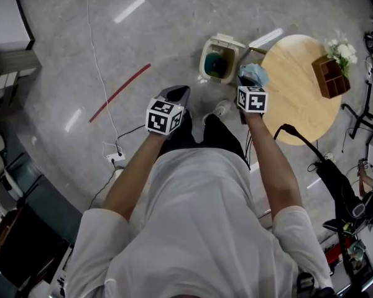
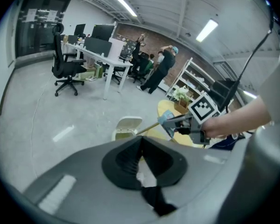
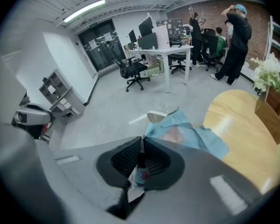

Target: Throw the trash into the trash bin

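Right hand-held gripper [image 3: 141,148] is clamped tight on the trash [image 3: 189,136], a crumpled blue wrapper sticking out past the jaws! In the head view it sits above centre, just right of the open trash bin [image 1: 205,59], at the left edge of the round wooden desk [image 1: 298,98]. Left hand-held gripper [image 2: 141,143]: jaws pressed together, nothing between them.

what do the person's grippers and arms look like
Both the left gripper and the right gripper have smooth grey bodies, with black ribbed pads lining the jaws. Each carries a white cube printed with black square markers. The person wears a white shirt with short sleeves, leaving the forearms bare.
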